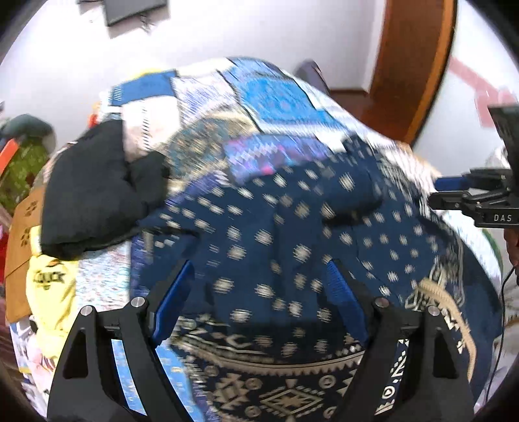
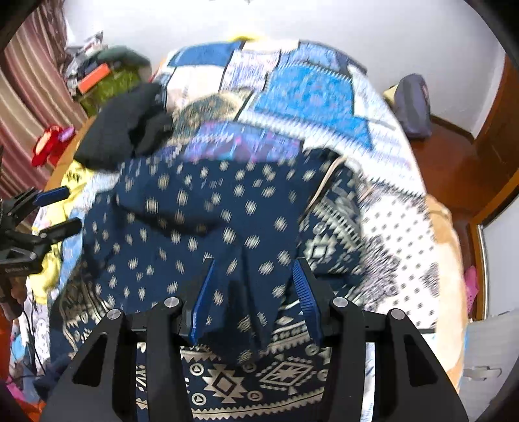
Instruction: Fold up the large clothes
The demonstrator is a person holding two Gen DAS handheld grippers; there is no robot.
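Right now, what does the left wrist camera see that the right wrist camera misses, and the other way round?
Only the left view shows the dark frame on the wall and the brown cloth with paw prints. Only the right view shows the striped curtain and the red item beside it. Both show the navy garment on the patchwork quilt, the black clothes, and each other's gripper: the right gripper and the left gripper.

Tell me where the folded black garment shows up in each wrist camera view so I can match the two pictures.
Left wrist view: the black garment lies at middle left, on the bed beside the navy patterned cloth.
Right wrist view: the black garment sits at upper left, beyond the navy patterned cloth.
Shared landmark: the bright blue quilt patch behind it.
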